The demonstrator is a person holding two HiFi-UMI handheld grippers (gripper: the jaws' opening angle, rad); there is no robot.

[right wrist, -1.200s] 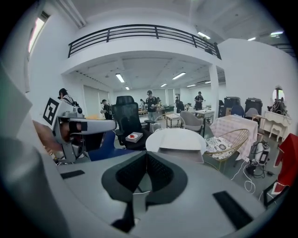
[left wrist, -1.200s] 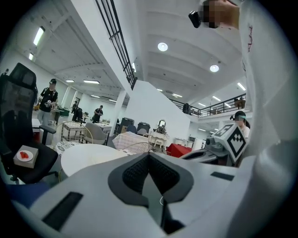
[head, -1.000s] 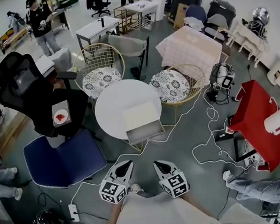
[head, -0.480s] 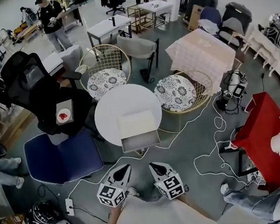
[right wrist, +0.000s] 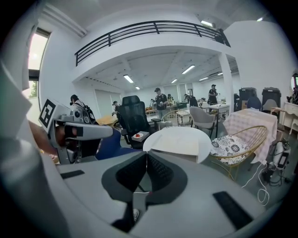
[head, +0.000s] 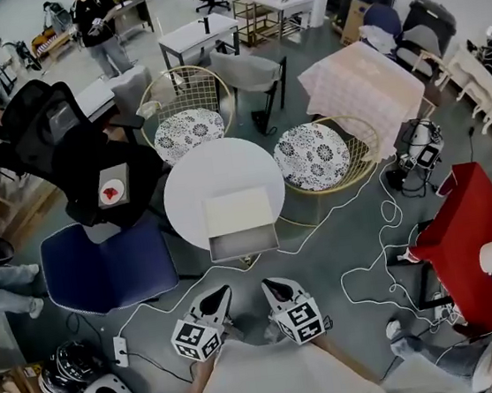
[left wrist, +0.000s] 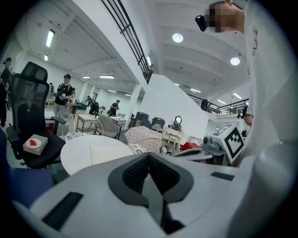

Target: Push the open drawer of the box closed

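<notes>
Bright, even light from ceiling lamps (left wrist: pixel 177 37). The round white table (head: pixel 193 189) is nearly overexposed, the box (head: pixel 238 212) on it pale; shadows around the table are soft. All 3 views bend at the edges.

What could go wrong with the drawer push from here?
1. The cream box looks unfixed on the round white table; pushing its open drawer may slide the whole box instead.
2. Both the left gripper and right gripper are shut; a narrow off-centre contact could skew the drawer.
3. White floor cables near the table could trip the approach.
</notes>
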